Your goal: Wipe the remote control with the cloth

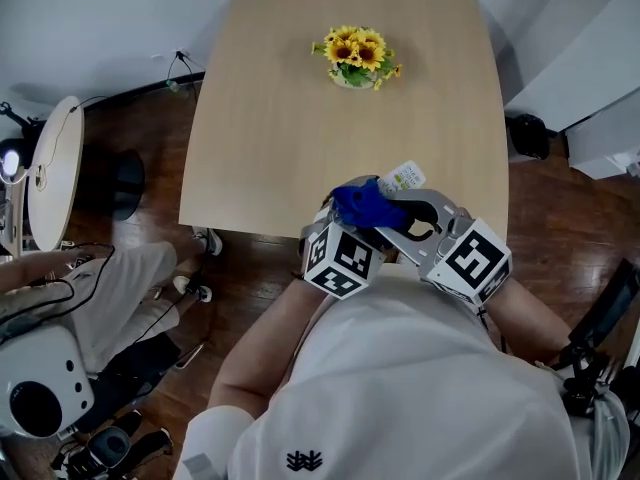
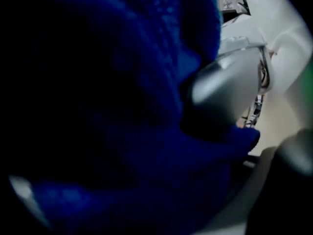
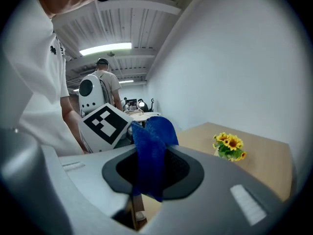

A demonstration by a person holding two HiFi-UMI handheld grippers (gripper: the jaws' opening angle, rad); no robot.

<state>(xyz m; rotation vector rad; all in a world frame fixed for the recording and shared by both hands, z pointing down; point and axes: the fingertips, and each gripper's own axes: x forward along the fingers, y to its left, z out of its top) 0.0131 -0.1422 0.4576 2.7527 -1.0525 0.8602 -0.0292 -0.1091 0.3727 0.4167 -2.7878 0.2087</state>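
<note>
The left hand-held gripper (image 1: 348, 224) is clenched on the blue cloth (image 1: 365, 205), low in the middle of the frame, over the counter's (image 1: 270, 118) near edge. The right hand-held gripper (image 1: 416, 200) pinches the white remote control (image 1: 405, 178), which pokes out just past the cloth. Yellow flowers (image 1: 355, 56) sit higher up.

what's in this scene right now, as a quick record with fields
table: light wood table, sunflowers at its far side
cloth: blue cloth, bunched between both grippers above the table's near edge
left gripper: shut on the blue cloth, which fills its view
right gripper: cloth hangs between its fingers; grip unclear
remote control: cannot pick it out; a white labelled item shows just past the cloth
</note>
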